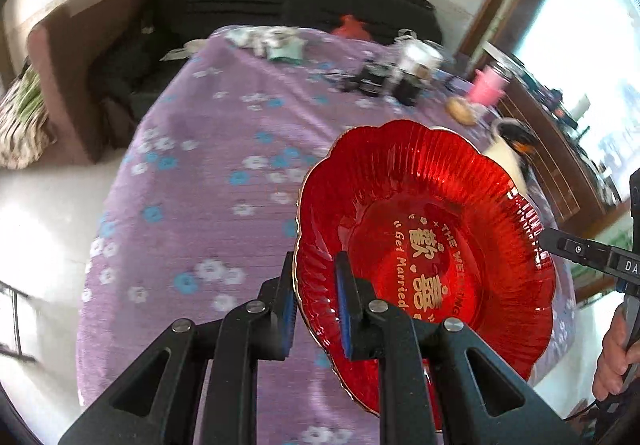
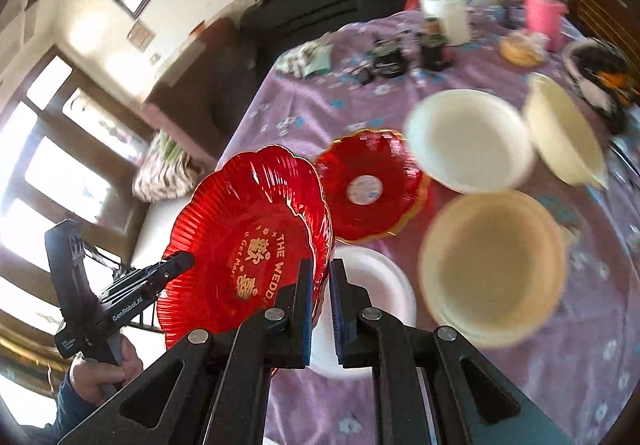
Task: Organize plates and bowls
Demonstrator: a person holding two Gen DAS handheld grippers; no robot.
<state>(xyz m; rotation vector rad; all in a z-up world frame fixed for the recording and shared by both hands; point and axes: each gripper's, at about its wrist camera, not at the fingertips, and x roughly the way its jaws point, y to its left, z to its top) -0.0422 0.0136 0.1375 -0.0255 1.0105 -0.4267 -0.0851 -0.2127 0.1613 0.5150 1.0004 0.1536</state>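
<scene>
Red plate (image 1: 424,229) lifted clear of the purple flowered tablecloth (image 1: 208,181), tilted, gripped at two opposite rim edges. Sits at 4 o'clock in the left wrist view, at 8 o'clock in the right wrist view.

Left gripper (image 1: 316,305): jaws nearly closed, blue pads either side of the plate's gold-edged rim. Right gripper (image 2: 322,309): jaws all but closed, rim pinched between the pads.

Writing read:
- Plate centre, gold print: "THE WEDDING" and "Get Married", around two gold Chinese characters. Last letters of "WEDDING" covered by a finger in the right wrist view.
- Left tool's body, at 8 o'clock in the right wrist view: "GenRobot.AI".
- Right tool's body, at 3 o'clock in the left wrist view: "DA", remainder cut off by the frame edge.

On the table, right wrist view: second red plate (image 2: 368,185) near centre with a pale middle; white bowl (image 2: 468,141) at 2 o'clock; cream bowl (image 2: 564,129) beside it; tan bowl (image 2: 496,269) at 4 o'clock; white plate (image 2: 372,285) partly hidden behind the right tool's fingers.

Far table edge badly blurred: pink cup (image 2: 544,9) and white container (image 2: 444,13) recognisable, small dark items around them not identifiable. Person's hands only partly in frame on the tool handles.
</scene>
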